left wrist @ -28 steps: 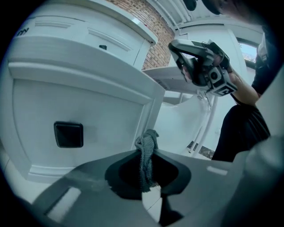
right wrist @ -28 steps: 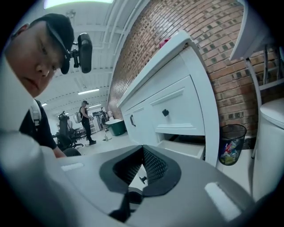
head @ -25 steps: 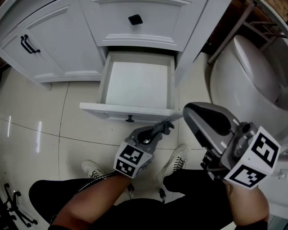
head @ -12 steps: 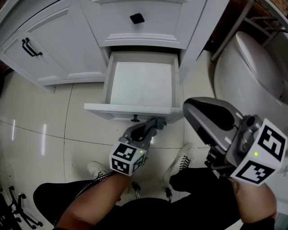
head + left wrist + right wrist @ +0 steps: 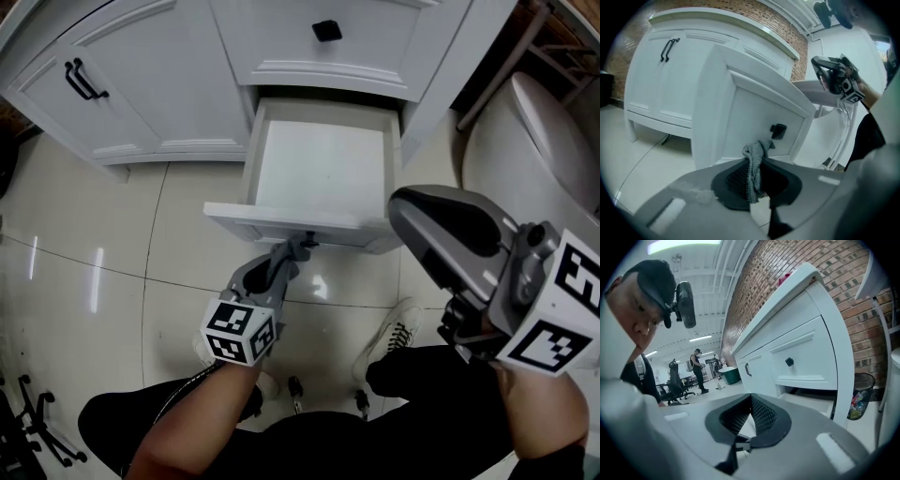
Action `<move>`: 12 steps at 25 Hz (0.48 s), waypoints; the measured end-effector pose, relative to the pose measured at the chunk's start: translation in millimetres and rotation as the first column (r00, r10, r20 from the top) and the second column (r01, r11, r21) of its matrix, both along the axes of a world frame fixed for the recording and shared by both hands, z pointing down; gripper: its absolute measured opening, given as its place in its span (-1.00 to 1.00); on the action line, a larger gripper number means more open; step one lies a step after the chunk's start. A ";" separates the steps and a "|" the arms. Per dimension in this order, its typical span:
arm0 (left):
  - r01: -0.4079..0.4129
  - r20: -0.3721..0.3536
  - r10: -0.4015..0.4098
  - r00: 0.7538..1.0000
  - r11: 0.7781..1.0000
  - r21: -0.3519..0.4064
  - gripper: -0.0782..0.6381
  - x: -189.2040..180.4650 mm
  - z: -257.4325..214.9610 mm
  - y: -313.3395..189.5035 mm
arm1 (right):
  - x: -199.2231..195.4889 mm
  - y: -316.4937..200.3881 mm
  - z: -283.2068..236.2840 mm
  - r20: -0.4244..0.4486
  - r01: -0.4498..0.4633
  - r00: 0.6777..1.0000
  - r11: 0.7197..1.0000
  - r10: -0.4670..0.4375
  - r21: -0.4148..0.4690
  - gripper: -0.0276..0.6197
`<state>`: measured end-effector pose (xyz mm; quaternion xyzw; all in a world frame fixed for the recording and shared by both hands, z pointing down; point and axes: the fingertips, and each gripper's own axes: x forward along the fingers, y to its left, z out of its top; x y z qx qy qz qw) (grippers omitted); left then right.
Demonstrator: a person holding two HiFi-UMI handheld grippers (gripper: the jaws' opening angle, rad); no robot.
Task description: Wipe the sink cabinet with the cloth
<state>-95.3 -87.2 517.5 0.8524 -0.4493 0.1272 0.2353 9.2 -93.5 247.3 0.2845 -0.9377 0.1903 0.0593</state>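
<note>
**Grey cloth (image 5: 753, 168) pinched at the open drawer (image 5: 281, 222)**

The cloth is clenched in the left hand-held gripper (image 5: 757, 157), its free end up against the drawer front just beside the black knob (image 5: 778, 131), low on the white sink cabinet (image 5: 169, 84). The right hand-held gripper (image 5: 750, 397) — jaws together, holding nothing — hovers well apart, to the right.

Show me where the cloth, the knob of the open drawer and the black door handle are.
cloth (image 5: 753, 168), left gripper view, middle of the hanging strip.
drawer knob (image 5: 778, 131), left gripper view, its black front.
door handle (image 5: 84, 81), head view, middle of the bar.
</note>
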 end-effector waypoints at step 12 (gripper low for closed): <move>0.192 0.034 -0.193 0.981 0.981 0.012 -0.67 -80.7 -7.5 -12.7 | -0.2 3.2 -5.2 0.000 -0.011 1.000 1.000 0.011 0.017 -0.90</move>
